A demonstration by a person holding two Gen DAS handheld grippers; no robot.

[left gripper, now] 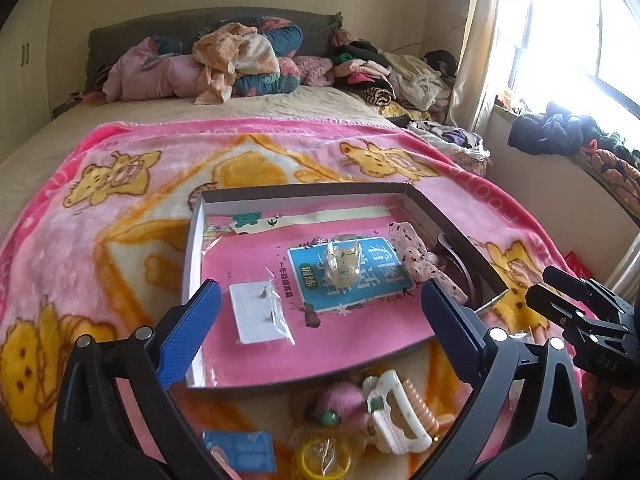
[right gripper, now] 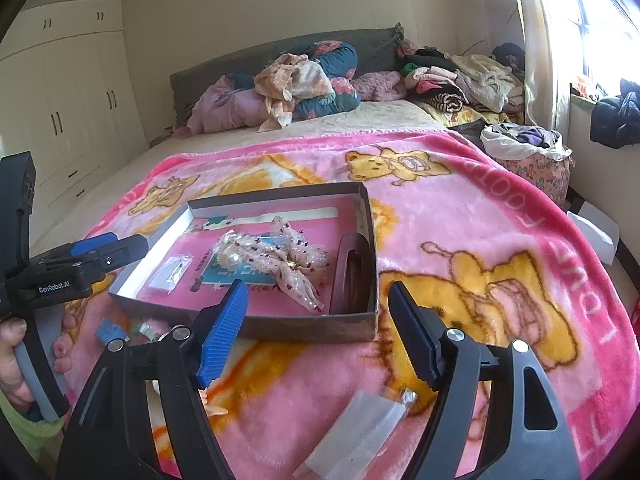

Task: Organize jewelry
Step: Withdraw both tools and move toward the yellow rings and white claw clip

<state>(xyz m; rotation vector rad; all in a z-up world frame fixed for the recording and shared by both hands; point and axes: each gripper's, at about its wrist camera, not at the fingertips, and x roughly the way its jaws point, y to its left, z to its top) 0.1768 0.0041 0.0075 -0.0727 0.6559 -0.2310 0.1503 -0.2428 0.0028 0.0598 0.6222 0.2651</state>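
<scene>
A shallow grey box (left gripper: 194, 248) with a pink lining lies on the pink blanket. Inside it are a clear bag of earrings on a white card (left gripper: 262, 312), a clear hair claw (left gripper: 342, 260), a spotted pink bow (left gripper: 420, 256) and a dark hair hoop (left gripper: 456, 264) against the right wall. My left gripper (left gripper: 320, 296) hangs open above the box's near half, holding nothing. Below it on the blanket are a white hair claw (left gripper: 394, 416), a pink pom (left gripper: 340, 404) and a bagged yellow ring (left gripper: 324, 460). My right gripper (right gripper: 318, 292) is open and empty by the box's (right gripper: 312, 328) near right corner.
A clear flat plastic piece (right gripper: 356, 436) lies under the right gripper. A small blue card (left gripper: 244, 450) sits near the front edge. Heaped bedding (left gripper: 224, 60) and clothes (left gripper: 400, 72) fill the bed's far end. A window (left gripper: 568, 40) is at right, wardrobes (right gripper: 72, 112) at left.
</scene>
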